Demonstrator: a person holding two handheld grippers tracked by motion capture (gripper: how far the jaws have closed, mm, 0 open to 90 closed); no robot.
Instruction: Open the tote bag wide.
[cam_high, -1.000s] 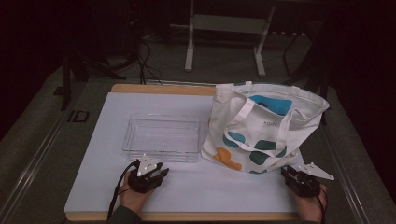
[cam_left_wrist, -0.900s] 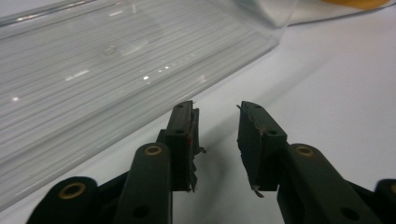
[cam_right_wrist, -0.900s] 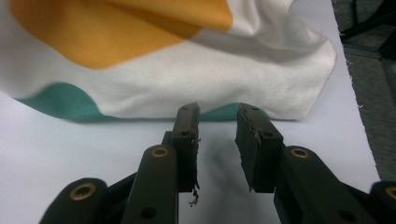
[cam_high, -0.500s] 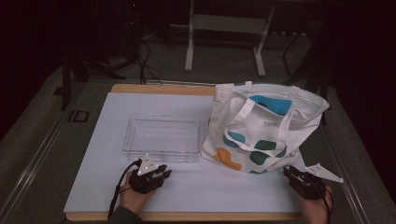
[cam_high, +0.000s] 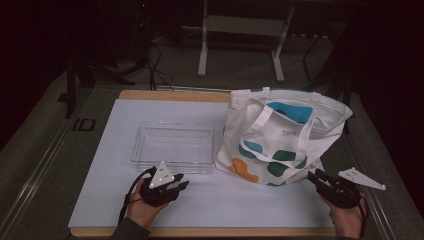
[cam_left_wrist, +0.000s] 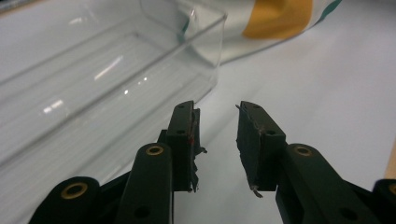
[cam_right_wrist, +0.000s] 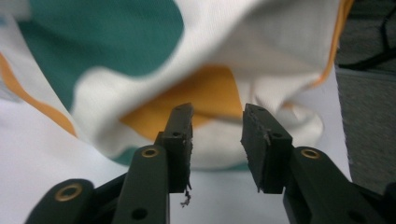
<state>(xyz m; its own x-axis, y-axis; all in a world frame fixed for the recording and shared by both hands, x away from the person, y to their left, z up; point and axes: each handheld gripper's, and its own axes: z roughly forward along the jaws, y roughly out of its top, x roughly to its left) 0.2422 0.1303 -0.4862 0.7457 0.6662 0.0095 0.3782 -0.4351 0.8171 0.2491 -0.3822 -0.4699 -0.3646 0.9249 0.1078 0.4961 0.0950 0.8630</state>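
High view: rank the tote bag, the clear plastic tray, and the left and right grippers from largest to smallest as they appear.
1. Tote bag, clearly the largest.
2. Clear plastic tray, lower and smaller than the bag.
3. Left gripper and right gripper: both far smaller than the tray and about alike, so I will not rank one above the other.

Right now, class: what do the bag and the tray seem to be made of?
The bag looks like woven cotton canvas, matte: it creases softly and shows a fine weave. The tray looks like clear hard plastic, glossy: the table shows through and its edges catch highlights.
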